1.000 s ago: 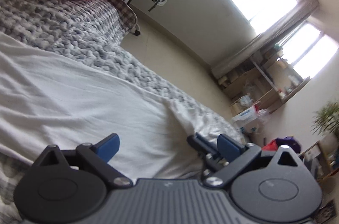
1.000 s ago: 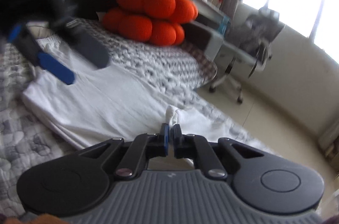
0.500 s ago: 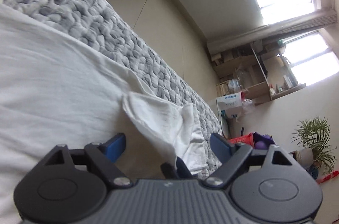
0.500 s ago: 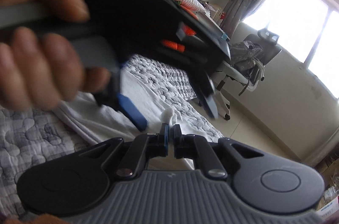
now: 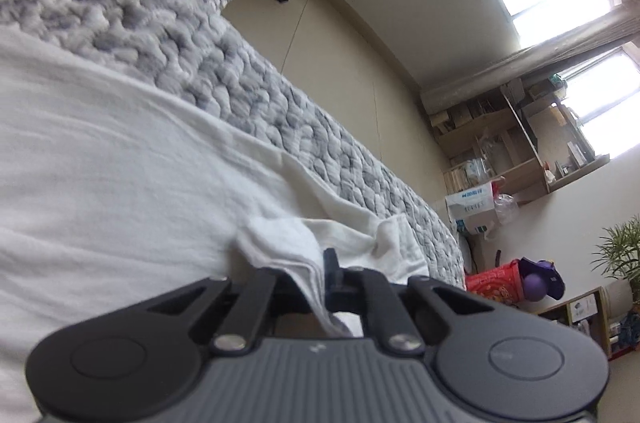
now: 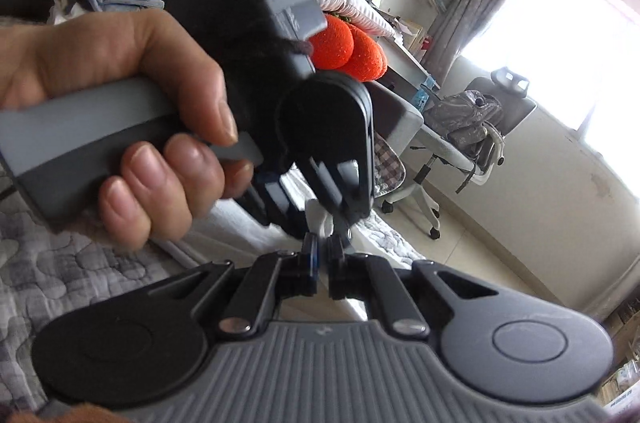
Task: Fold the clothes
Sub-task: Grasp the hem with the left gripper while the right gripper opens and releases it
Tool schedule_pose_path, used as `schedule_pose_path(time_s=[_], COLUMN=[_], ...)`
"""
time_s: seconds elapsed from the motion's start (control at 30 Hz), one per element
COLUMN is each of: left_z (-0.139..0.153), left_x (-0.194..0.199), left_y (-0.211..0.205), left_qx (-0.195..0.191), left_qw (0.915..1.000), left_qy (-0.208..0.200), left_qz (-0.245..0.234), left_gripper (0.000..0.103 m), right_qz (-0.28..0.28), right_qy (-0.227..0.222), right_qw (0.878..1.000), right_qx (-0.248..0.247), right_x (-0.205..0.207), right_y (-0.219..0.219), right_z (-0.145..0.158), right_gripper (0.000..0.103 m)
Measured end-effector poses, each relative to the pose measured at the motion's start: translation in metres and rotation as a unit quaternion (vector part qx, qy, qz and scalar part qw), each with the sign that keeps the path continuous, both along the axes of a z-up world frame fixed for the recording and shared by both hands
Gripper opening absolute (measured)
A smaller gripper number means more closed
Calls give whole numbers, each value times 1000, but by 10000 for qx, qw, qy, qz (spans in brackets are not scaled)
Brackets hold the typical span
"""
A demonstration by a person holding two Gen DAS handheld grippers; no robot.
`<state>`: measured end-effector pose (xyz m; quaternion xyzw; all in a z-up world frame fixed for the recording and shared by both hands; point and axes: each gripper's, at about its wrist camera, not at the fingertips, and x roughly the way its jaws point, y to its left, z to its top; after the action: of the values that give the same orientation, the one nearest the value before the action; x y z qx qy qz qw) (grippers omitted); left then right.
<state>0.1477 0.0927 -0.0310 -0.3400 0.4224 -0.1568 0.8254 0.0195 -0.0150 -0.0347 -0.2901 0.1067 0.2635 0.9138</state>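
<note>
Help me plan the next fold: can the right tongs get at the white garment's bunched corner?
Probably not cleanly. The left tongs have just been closing and now clamp that corner, and with the hand holding them they sit right ahead of the shut right tongs.

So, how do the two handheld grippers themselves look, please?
Both look alike. The right gripper has a ribbed grey body, two round black discs, black linkage bars with silver screws, and black fingers with blue pads. The left gripper shares that build; in the right wrist view a bare hand grips its grey handle.
</note>
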Motion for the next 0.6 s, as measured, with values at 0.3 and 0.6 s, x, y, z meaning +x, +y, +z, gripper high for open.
schedule_pose_path(time_s=[0.3, 0.6], left_z=[29, 42], left_x=[-7, -13], left_y=[32, 112], left_qx=[358, 611], left_qw=[9988, 9964], left_qy=[-336, -595], left_qz=[38, 28], left_gripper=[3, 3], right_qz=[92, -95], right_qy=[220, 651], right_qw=[9988, 9941], right_qx=[417, 859], right_x=[-6, -6], right_y=[-1, -13], right_z=[11, 16], right_gripper=[13, 13])
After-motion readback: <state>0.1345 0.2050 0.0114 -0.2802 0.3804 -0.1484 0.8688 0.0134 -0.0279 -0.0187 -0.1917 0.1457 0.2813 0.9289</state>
